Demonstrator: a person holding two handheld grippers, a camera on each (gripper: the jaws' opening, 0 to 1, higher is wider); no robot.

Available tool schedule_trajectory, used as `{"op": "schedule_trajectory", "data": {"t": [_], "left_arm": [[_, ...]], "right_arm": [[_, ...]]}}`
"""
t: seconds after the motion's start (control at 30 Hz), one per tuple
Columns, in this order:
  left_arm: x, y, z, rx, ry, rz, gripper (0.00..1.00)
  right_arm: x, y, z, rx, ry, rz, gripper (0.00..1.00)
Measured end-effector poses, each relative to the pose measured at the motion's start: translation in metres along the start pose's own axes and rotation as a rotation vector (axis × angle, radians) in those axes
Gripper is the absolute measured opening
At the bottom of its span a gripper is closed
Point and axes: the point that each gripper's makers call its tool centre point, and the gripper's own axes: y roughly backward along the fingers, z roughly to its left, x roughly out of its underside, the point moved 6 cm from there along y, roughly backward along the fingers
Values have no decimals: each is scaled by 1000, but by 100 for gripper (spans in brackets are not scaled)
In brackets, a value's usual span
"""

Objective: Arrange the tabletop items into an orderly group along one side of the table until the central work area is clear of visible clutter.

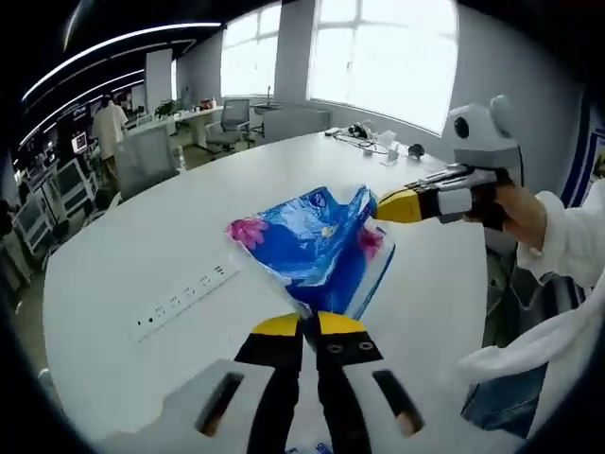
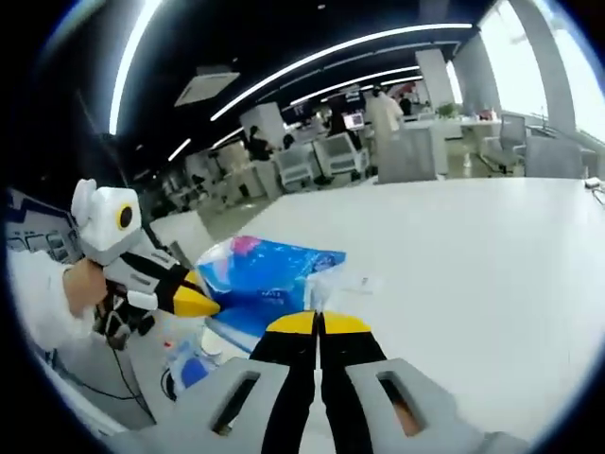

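A blue plastic pack (image 1: 307,241) printed with pink flowers hangs stretched between my two grippers over the white table (image 1: 142,246). My left gripper (image 1: 308,326) is shut on the pack's near edge, its yellow tips pinching the film. In the left gripper view my right gripper (image 1: 395,206) comes in from the right, held by a hand, with its tips closed on the pack's far corner. In the right gripper view the right gripper (image 2: 319,323) is shut on the clear film of the pack (image 2: 260,279). There the left gripper (image 2: 194,298) grips the pack's other side.
A white power strip (image 1: 184,298) lies on the table left of the pack. Cables and small items (image 1: 373,140) sit at the table's far end. A round blue object (image 2: 189,367) shows below the pack. Office chairs and desks stand beyond.
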Motion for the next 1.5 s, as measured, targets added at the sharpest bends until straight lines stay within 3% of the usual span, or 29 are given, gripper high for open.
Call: {"op": "schedule_trajectory", "data": {"t": [0.17, 0.37, 0.5, 0.6, 0.7, 0.8, 0.87, 1.03, 1.17, 1.5], "left_arm": [[12, -19, 4, -14, -22, 42, 1], [29, -46, 17, -35, 58, 76, 1], [36, -61, 22, -48, 102, 88, 1], [42, -74, 26, -53, 111, 106, 1], [49, -84, 30, -61, 120, 126, 1], [61, -95, 34, -61, 80, 147, 1], [67, -98, 35, -56, 101, 163, 1], [81, -112, 43, -67, 95, 216, 2], [89, -120, 46, -76, 56, 258, 4], [106, -134, 53, -82, 92, 304, 5]], "right_arm": [[12, -14, -11, 6, -7, 39, 0], [32, -36, -27, 15, -17, 94, 0], [42, -46, -35, 31, 21, 133, 0], [50, -59, -48, 40, 62, 160, 0], [60, -74, -61, 42, 42, 181, 0], [72, -84, -64, 46, 21, 202, 0], [81, -90, -65, 46, 24, 232, 0], [95, -107, -67, 42, 110, 256, 0], [106, -115, -71, 56, 123, 299, 0], [122, -130, -76, 59, 113, 338, 0]]}}
